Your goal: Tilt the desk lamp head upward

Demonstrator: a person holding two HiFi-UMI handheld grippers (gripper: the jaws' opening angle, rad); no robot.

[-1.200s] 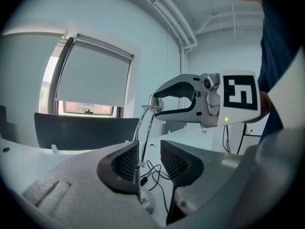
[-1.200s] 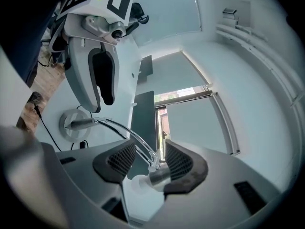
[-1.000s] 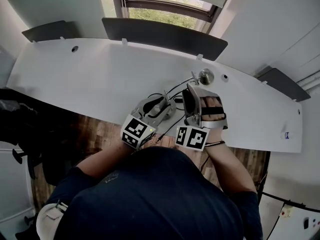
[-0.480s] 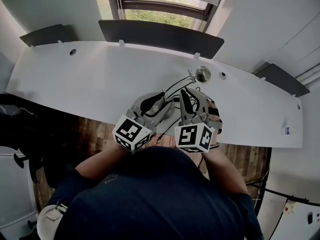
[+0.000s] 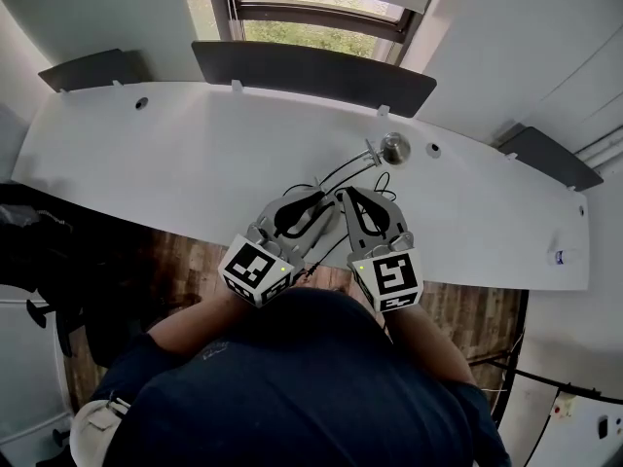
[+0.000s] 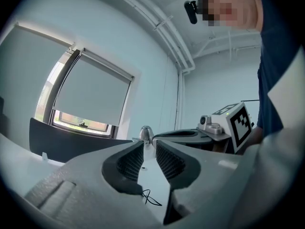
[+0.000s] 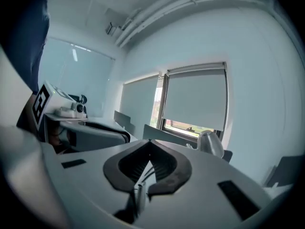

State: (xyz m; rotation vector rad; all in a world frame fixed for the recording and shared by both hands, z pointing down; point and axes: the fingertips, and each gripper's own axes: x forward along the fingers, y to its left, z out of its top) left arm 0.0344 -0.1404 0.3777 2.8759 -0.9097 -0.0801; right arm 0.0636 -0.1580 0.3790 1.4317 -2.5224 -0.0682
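Note:
The desk lamp's silver head [image 5: 395, 148] stands at the back of the white desk [image 5: 146, 163], on a thin arm [image 5: 347, 168] that slopes down to the left, with black cable beside it. Both grippers hover close together just in front of that arm. My left gripper [image 5: 321, 198] is closing, and its jaws still stand apart with nothing between them [image 6: 149, 149]; the lamp head [image 6: 146, 133] shows beyond them. My right gripper [image 5: 343, 196] has its tips together [image 7: 150, 146]; thin wires show behind the tips, and I cannot tell whether anything is pinched. The lamp head [image 7: 209, 143] sits to its right.
Dark divider panels [image 5: 311, 71] line the desk's far edge below a window [image 5: 311, 22]. Round cable holes [image 5: 143, 100] dot the desktop. Wooden floor [image 5: 185, 261] and a dark bag [image 5: 29, 241] lie below the desk's near edge.
The right gripper has rolled over, so the strapped hand no longer shows, and its jaws have come together. The left gripper's jaws have narrowed and it has shifted slightly.

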